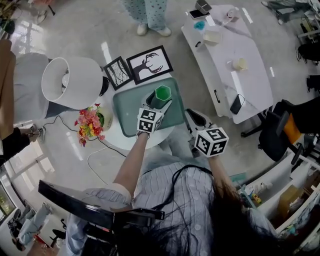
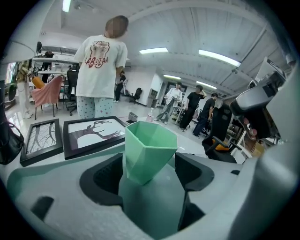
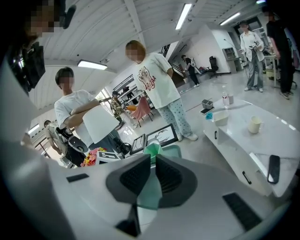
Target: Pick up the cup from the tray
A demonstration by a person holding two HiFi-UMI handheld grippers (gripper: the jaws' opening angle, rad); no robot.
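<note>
A faceted green cup (image 1: 161, 95) stands upright on a grey-green tray (image 1: 125, 107) on a small round white table (image 1: 119, 138). My left gripper (image 1: 158, 103) reaches over the tray's near edge to the cup. In the left gripper view the cup (image 2: 147, 150) sits between the wide-open jaws, with a gap showing at each pad (image 2: 105, 180). My right gripper (image 1: 194, 118) hangs off the tray's right side, beyond the table rim. In the right gripper view its pads (image 3: 136, 176) stand together with nothing between them, and the cup (image 3: 152, 149) shows just beyond the tips.
Two framed pictures (image 1: 149, 64) lean at the tray's far edge. A white lamp shade (image 1: 70, 82) and a flower bunch (image 1: 89, 122) stand to the left. A long white low table (image 1: 225, 60) with small items lies right. A person (image 1: 150, 15) stands behind.
</note>
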